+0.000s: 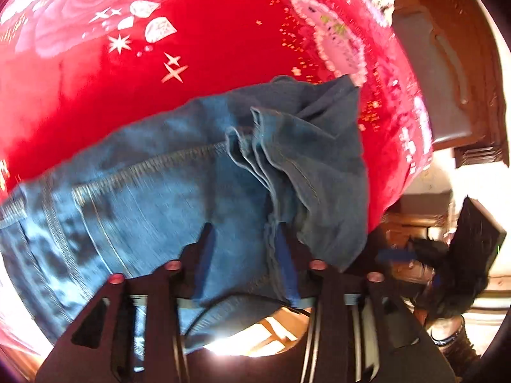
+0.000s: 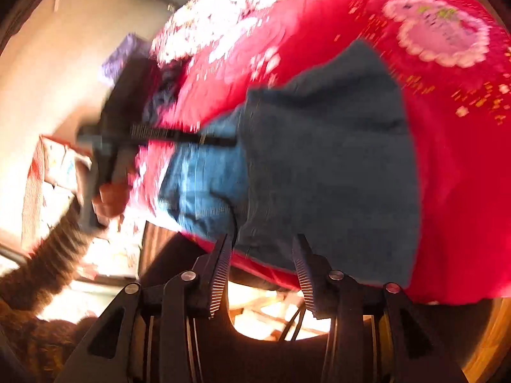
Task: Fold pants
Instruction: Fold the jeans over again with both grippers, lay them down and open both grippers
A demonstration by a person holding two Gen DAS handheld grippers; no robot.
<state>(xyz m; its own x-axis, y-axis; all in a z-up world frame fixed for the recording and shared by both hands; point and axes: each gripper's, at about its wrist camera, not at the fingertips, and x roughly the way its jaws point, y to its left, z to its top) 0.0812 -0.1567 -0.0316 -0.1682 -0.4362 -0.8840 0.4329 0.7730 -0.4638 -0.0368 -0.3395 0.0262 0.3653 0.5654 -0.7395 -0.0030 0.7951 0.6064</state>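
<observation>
Blue jeans (image 1: 198, 191) lie folded over on a red bedspread (image 1: 207, 41) printed with pink roses and white stars, their hems bunched on top. The left gripper (image 1: 246, 233) has its fingers apart, denim loose between them. The right gripper (image 2: 263, 242) also stands with fingers apart, over the jeans' darker folded edge at the bed's side.

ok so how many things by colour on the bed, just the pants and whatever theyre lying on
blue: 1, the jeans
red: 1, the patterned bedspread under them
total: 2
</observation>
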